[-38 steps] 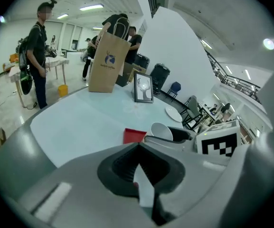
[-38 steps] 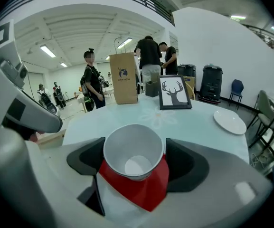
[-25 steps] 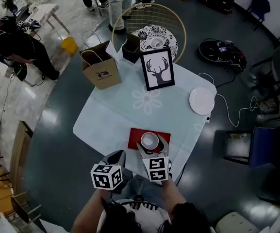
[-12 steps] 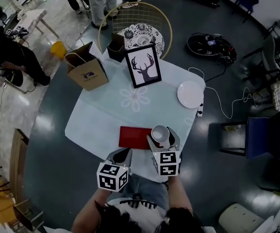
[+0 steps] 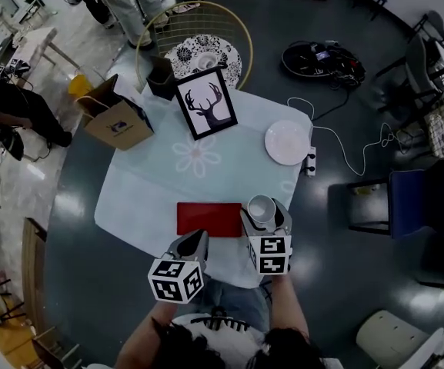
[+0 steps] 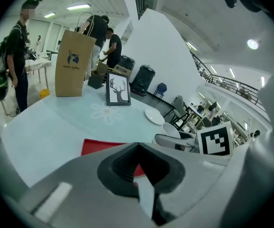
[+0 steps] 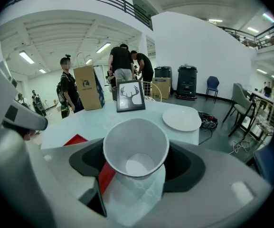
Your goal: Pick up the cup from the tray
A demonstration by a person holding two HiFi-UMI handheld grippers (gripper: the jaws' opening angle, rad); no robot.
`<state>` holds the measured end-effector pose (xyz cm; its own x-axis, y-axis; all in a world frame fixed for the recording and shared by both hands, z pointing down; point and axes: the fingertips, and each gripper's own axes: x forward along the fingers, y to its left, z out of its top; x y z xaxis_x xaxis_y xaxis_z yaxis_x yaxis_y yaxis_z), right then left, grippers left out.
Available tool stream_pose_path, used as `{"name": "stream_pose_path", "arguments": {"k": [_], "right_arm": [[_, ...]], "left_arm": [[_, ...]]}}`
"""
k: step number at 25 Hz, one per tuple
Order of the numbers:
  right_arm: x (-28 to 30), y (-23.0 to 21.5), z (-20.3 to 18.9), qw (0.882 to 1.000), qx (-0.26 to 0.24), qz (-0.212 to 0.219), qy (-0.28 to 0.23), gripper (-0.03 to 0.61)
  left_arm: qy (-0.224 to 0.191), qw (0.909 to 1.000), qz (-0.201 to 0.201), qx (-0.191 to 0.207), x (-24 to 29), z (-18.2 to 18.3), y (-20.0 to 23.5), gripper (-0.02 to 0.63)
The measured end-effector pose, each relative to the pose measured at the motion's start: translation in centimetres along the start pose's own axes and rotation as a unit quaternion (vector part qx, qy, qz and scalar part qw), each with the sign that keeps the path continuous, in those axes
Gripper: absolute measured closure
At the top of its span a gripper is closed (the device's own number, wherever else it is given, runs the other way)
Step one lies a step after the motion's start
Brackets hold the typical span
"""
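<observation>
The right tongs (image 5: 265, 215) squeeze the white cup (image 7: 136, 148), just right of the red tray (image 5: 208, 218), near the table (image 5: 145, 194) edge. The left tongs (image 5: 190, 245) are closed, holding nothing. The cup looks thin — a hard squeeze could squash it, a weak one could drop it.

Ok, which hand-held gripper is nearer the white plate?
Right. The right hand-held gripper, holding the cup, is just short of the plate; the left hand-held gripper is farther, at the near edge of the red tray.
</observation>
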<state>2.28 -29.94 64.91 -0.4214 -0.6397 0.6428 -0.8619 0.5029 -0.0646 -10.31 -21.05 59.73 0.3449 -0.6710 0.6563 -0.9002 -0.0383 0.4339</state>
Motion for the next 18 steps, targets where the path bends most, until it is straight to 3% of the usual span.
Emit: {"name": "stream_pose_path", "arguments": {"k": [7, 15, 18], "right_arm": [[1.0, -1.7, -1.7, 1.0, 0.012, 0.0, 0.019, 0.202], [1.2, -1.6, -2.6, 0.999, 0.04, 0.018, 0.008, 0.194], [1.0, -1.5, -2.0, 0.999, 0.046, 0.021, -0.007, 0.155]], "left_arm": [[0.03, 0.999, 0.003, 0.033, 1.3, -1.3, -1.2, 0.614], [0.068, 0.9969, -0.012, 0.039, 2.2, -3.6, -2.6, 0.614], [0.072, 0.9969, -0.006, 0.031, 2.1, -3.8, -2.3, 0.614]]}}
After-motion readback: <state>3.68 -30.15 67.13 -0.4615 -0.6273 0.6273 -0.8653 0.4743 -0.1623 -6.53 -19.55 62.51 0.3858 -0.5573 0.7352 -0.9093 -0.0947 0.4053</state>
